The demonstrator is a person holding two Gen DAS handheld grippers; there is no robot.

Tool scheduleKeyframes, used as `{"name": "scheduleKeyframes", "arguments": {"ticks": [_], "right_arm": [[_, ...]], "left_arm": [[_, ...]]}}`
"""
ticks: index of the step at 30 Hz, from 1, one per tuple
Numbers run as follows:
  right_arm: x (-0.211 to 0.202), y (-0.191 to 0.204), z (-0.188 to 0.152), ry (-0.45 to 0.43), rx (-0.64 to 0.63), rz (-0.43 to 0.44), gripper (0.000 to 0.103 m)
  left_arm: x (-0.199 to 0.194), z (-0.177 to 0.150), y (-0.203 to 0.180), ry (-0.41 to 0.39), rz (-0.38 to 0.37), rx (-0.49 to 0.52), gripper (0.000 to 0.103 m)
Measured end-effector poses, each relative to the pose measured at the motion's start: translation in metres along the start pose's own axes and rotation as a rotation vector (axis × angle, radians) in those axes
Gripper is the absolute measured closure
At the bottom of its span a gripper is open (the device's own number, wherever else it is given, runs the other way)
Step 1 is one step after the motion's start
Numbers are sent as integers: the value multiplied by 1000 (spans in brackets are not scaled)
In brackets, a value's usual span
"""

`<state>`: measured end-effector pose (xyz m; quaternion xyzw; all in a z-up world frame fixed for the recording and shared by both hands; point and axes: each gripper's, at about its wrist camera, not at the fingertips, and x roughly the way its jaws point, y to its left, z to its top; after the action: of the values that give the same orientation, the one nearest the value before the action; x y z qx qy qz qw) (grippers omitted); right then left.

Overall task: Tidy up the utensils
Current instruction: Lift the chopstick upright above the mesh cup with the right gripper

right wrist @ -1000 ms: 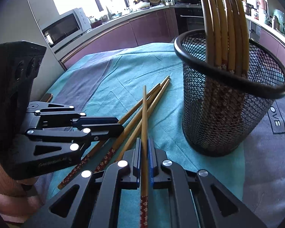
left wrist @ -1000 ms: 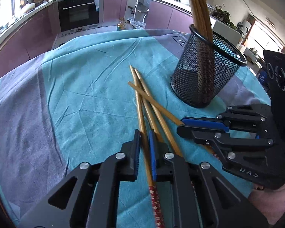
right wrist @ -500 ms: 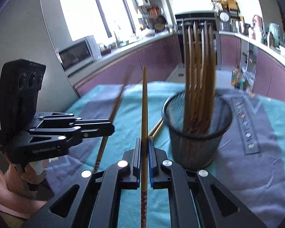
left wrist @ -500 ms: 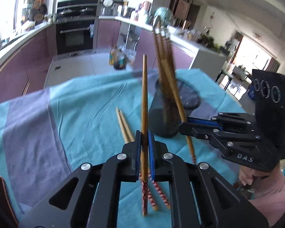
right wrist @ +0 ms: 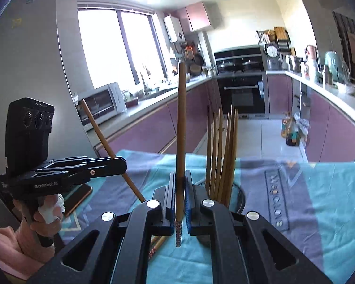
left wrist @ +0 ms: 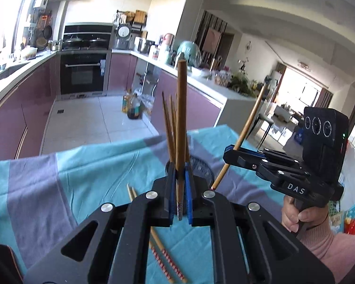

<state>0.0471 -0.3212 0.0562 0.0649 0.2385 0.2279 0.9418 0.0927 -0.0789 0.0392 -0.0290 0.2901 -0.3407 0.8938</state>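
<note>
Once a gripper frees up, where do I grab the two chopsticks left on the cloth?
Take the bare wood above the red patterned ends, coming straight down with jaws across the two chopsticks. They lie flat, nearly side by side, on the cloth, so a side approach gets nothing under them.

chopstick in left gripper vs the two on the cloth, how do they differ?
The held chopstick stands about upright, off the cloth; the loose pair lies flat on the cloth. The left gripper is shut on the held one just above its patterned end; nothing grips the pair, half hidden under the gripper. Both are brown with patterned ends.
</note>
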Motion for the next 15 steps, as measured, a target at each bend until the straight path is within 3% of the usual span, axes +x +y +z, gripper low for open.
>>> {"name": "scheduleKeyframes", "arguments": {"ticks": [9,15], "right_arm": [[-7,-6,31,-89,-31,-51,97],[10,-14,31,-62,-27,-79,97]], "left_arm": [[-7,41,-20,-87,-30,24,95],[6,48,-33,-94,9,45,95]]}}
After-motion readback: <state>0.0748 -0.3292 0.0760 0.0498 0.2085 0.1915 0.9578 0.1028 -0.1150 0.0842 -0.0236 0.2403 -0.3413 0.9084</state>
